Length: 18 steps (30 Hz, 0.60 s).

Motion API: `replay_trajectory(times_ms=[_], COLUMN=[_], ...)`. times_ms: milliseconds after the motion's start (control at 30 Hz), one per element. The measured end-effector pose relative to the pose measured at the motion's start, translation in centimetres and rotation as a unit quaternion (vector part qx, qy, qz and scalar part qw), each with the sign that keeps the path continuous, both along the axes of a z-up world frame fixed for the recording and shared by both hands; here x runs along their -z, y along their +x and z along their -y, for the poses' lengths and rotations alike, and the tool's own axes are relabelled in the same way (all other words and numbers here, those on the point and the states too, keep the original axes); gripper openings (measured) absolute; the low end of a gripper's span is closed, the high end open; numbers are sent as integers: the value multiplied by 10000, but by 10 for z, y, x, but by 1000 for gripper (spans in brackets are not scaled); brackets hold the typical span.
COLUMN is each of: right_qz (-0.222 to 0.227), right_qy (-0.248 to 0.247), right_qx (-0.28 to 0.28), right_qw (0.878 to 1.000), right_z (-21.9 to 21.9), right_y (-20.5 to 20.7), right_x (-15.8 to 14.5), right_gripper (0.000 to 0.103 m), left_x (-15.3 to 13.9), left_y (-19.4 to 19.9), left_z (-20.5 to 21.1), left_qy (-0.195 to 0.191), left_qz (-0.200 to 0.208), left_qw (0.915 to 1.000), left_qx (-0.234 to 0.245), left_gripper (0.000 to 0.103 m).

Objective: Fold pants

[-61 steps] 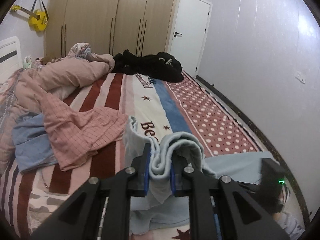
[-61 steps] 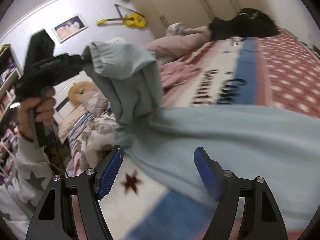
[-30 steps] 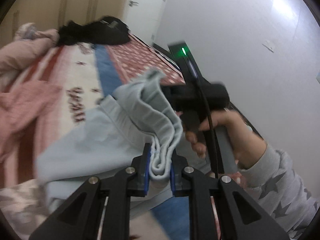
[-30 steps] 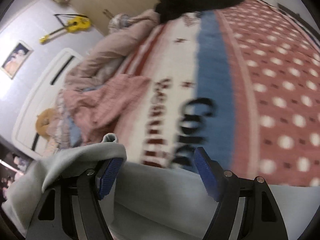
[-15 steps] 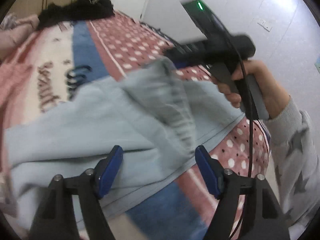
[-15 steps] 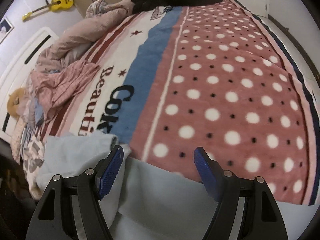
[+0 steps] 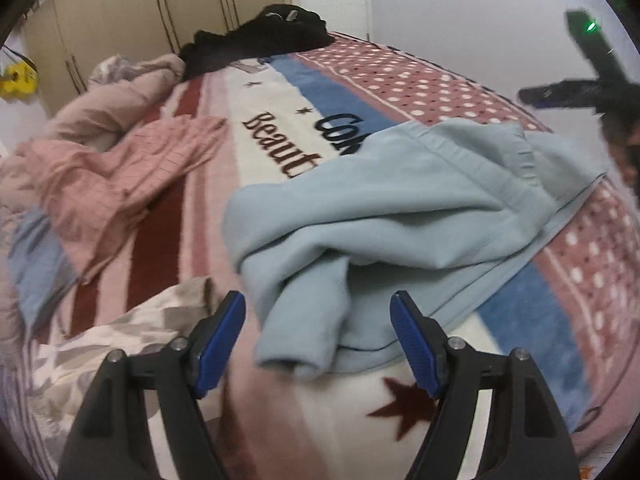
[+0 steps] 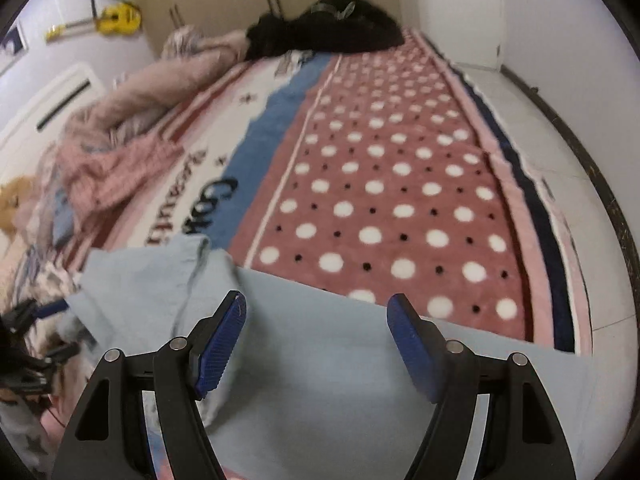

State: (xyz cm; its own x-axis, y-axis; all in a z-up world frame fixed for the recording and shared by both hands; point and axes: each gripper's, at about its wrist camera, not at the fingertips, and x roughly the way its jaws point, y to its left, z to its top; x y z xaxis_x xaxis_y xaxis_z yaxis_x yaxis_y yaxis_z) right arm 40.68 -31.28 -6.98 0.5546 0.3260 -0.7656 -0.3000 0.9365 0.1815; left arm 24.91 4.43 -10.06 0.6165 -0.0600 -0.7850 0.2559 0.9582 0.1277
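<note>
Light blue pants (image 7: 400, 208) lie bunched on the patterned bed blanket (image 7: 400, 68), one end folded over the rest, a rolled part hanging toward me. My left gripper (image 7: 318, 332) is open and empty just in front of that rolled part. In the right wrist view the pants (image 8: 320, 360) spread flat under my right gripper (image 8: 316, 338), which is open and empty above them. The right gripper's body (image 7: 592, 80) shows at the far right of the left wrist view.
A pink checked garment (image 7: 132, 172) and a pink duvet (image 7: 108, 100) lie on the left of the bed. Black clothes (image 7: 260, 40) are piled at the far end. Wardrobes (image 7: 160, 8) stand behind. The bed's right edge meets a tiled floor (image 8: 560, 152).
My left gripper was shut on the pants' waistband, carried it over to the right, then opened and let go. It has pulled back. The pants now lie folded over on the bed.
</note>
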Motion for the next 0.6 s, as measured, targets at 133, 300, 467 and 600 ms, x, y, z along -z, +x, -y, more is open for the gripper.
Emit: replay_trajectory(times_ms=[133, 300, 467, 600], right_qz=[-167, -703, -771, -611], right_qy=[526, 540, 563, 894], right_qx=[-731, -1476, -1584, -1539], right_qw=[9958, 9851, 9828, 9821], right_z=[-23, -75, -97, -90], right_y=[-21, -32, -35, -46], right_x=[-6, 27, 57, 59], right_gripper=[73, 73, 37, 4], left_x=[2, 11, 5, 10], left_y=[5, 16, -1, -16], left_z=[3, 1, -15, -27], left_qy=[39, 225, 253, 189], left_qz=[119, 122, 379, 331], left_qw=[9999, 9988, 9959, 9945], left_qx=[-78, -410, -777, -980], left_gripper=[50, 16, 11, 10])
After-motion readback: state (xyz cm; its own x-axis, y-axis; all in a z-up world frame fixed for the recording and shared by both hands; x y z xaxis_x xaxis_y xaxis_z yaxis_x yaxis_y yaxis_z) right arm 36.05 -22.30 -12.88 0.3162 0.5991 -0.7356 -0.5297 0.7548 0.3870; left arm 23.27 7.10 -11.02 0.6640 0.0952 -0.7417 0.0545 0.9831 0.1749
